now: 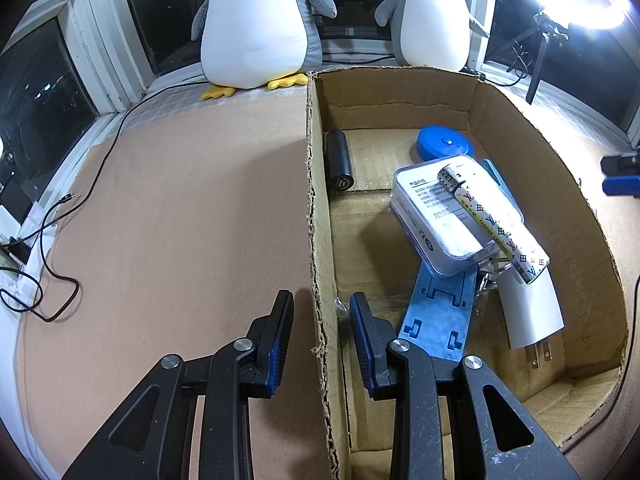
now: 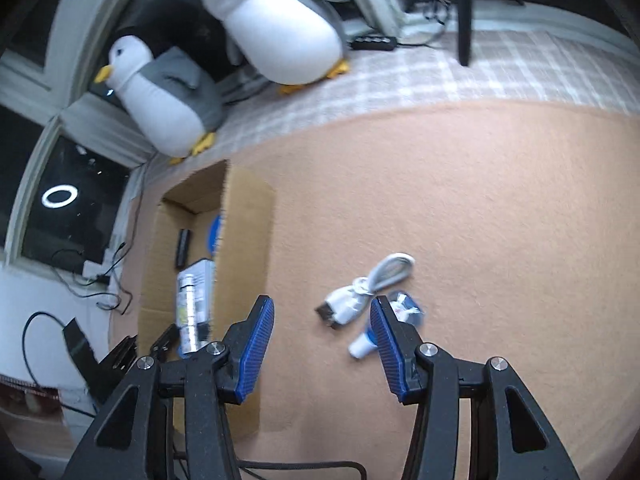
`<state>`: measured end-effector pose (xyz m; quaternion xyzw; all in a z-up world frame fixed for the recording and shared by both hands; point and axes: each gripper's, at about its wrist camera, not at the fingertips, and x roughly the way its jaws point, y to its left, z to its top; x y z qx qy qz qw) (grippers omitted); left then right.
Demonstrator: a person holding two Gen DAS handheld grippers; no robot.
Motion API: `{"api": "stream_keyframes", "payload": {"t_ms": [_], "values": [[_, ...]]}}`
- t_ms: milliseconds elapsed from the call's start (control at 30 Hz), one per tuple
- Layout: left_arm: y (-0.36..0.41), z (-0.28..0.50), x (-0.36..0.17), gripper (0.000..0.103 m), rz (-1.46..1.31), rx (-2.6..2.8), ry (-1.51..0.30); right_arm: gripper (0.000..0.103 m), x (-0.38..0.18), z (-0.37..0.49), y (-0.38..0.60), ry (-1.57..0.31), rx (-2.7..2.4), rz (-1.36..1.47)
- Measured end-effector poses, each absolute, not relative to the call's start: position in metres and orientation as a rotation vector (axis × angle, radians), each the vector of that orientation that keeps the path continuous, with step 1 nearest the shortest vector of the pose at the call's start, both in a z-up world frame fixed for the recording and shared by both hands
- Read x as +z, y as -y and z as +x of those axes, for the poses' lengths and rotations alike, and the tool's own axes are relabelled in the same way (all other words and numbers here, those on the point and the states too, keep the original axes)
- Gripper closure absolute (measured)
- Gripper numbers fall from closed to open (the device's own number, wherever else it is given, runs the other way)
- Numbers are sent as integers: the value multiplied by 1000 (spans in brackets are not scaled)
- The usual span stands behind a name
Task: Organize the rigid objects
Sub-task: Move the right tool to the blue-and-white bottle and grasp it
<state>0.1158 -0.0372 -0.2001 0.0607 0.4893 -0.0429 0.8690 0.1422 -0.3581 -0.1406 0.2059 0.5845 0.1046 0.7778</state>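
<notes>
Straddling the near wall of the cardboard box, my left gripper stands open with one finger outside and one inside, pinching nothing. Inside the box, from largest down, lie a blue plastic stand, a clear case resting on it, a patterned tube tilted across the case, a white plug just beside it, a blue round disc near the far wall, and a black cylinder along the left wall. My right gripper hangs open and empty above the tan mat, right of the box. Just ahead of it on the mat lie a white cable and, partly behind my right finger, a small blue-and-white piece I cannot identify.
</notes>
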Motion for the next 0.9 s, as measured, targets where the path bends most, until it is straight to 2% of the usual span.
{"api": "stream_keyframes", "payload": {"t_ms": [133,267,533,633,900], "values": [[36,116,-201,71,121,-90,-1022,57,-151,136,362,-1296,152,438],[35,117,-201,71,118,-96,-1020,65,-162,134,364,-1328,97,435],[32,116,-202,71,108,-103,-1018,66,-172,142,351,-1350,49,329],[32,116,-202,71,106,-104,-1017,74,-177,144,341,-1364,41,226],[32,116,-202,71,105,-104,-1018,74,-176,142,340,-1359,69,172]]}}
